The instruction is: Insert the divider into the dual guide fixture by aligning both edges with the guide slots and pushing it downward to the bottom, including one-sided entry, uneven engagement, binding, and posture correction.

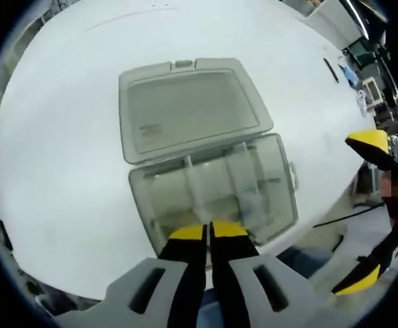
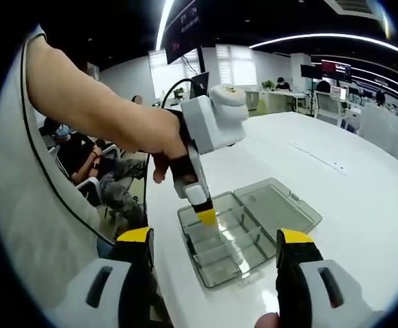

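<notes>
The clear box point(image 1: 213, 198) lay open on the white table point(image 1: 55, 157), lid point(image 1: 189, 109) flat behind it, dividers point(image 1: 234, 171) standing in its tray. The left gripper point(image 1: 208, 232) hung over the tray's near edge, jaws pressed together; whether they pinched anything was unclear. The right gripper point(image 2: 213, 242) gaped wide. No writing was legible.

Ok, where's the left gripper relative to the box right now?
In the right gripper view, the left gripper points down into the near-left compartments of the open organizer box on the white table; the hinged lid lies flat to the right.
</notes>
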